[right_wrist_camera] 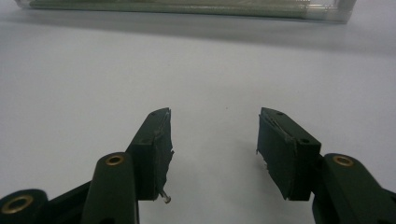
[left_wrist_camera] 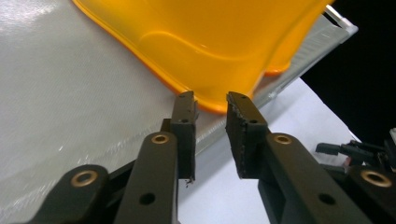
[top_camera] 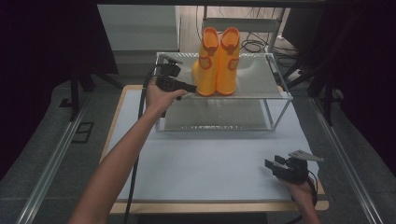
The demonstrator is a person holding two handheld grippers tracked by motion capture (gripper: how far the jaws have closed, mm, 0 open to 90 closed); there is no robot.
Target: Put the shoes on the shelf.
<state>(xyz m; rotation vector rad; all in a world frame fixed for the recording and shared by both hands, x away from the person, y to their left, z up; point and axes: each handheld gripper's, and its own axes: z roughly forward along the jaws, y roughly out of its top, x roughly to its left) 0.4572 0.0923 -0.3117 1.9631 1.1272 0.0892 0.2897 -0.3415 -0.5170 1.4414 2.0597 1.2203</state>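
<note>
Two orange rain boots stand side by side on the top shelf [top_camera: 261, 81] of a low metal rack, the left boot [top_camera: 205, 70] touching the right boot [top_camera: 227, 65]. My left gripper [top_camera: 191, 87] reaches in from the left at the left boot's toe. In the left gripper view its jaws [left_wrist_camera: 210, 99] stand a little apart, with the boot's sole edge [left_wrist_camera: 210, 46] just beyond the tips and nothing clamped. My right gripper [top_camera: 272, 163] rests low over the white mat at the front right, open and empty [right_wrist_camera: 215, 114].
The rack has a lower mesh shelf [top_camera: 215, 116] and thin corner posts [top_camera: 280, 112]. Its base edge [right_wrist_camera: 187, 4] runs across the top of the right gripper view. The white mat [top_camera: 201, 158] covers the table in front. Dark curtains and cables surround the table.
</note>
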